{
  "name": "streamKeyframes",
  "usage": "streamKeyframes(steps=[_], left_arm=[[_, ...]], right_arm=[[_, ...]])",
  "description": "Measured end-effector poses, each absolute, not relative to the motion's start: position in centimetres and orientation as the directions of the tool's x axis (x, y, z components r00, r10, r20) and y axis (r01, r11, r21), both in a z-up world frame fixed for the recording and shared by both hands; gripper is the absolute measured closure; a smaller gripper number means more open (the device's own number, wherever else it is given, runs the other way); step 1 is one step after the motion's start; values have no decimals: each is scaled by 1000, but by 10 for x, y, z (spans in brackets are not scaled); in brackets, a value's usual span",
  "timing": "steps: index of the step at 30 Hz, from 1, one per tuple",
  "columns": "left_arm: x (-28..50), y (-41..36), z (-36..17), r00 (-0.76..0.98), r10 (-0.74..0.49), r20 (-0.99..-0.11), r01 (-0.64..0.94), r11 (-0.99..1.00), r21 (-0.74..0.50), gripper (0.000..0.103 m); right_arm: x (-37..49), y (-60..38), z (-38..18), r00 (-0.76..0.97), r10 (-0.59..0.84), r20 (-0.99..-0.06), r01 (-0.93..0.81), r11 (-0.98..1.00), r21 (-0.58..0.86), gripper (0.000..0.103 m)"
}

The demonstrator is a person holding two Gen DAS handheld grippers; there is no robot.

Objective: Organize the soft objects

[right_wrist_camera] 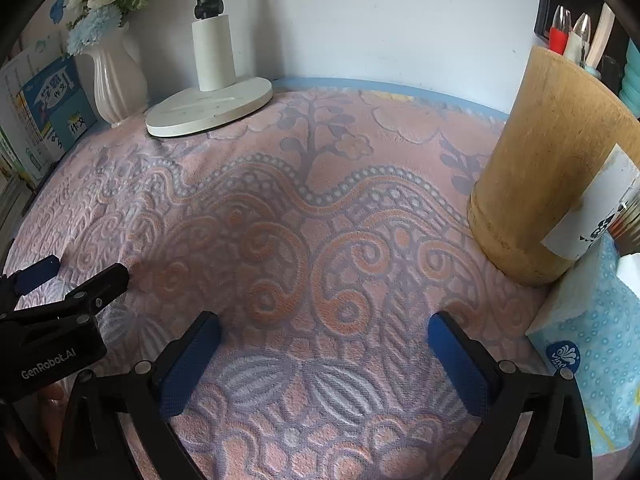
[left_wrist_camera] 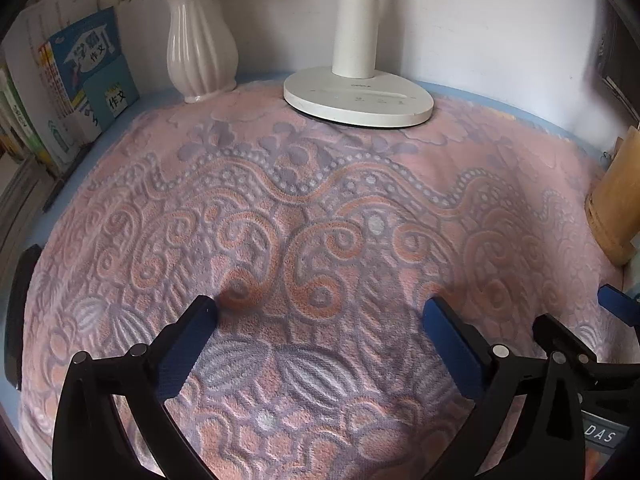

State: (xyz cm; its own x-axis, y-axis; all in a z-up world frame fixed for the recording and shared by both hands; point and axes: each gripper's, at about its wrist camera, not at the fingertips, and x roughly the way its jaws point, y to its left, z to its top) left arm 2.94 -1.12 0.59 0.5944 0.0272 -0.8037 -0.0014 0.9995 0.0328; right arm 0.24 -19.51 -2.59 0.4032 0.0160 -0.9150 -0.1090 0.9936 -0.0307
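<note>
A pink and lilac patterned towel [left_wrist_camera: 320, 220] lies spread flat over the blue desk; it also fills the right wrist view [right_wrist_camera: 320, 220]. My left gripper [left_wrist_camera: 320, 312] is open just above its near middle, holding nothing. My right gripper [right_wrist_camera: 324, 328] is open beside it to the right, also just above the towel and empty. The right gripper's fingers [left_wrist_camera: 560, 340] show at the right edge of the left wrist view. The left gripper's fingers [right_wrist_camera: 100, 284] show at the left edge of the right wrist view.
A white lamp base [left_wrist_camera: 358, 98] and a white vase [left_wrist_camera: 200, 52] with blue flowers stand at the back. Books [left_wrist_camera: 80, 80] stand at the back left. A bamboo pen holder [right_wrist_camera: 548, 168] and a blue tissue pack [right_wrist_camera: 592, 344] stand on the right.
</note>
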Motion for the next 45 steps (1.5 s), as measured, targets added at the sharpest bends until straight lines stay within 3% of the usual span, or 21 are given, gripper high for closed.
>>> streamKeyframes(steps=[45], left_arm=[[29,-11,5,601,26,-798,-13,1000,23,0]], right_arm=[[2,-195,-26,404,19,-914,-110,993,-29,0]])
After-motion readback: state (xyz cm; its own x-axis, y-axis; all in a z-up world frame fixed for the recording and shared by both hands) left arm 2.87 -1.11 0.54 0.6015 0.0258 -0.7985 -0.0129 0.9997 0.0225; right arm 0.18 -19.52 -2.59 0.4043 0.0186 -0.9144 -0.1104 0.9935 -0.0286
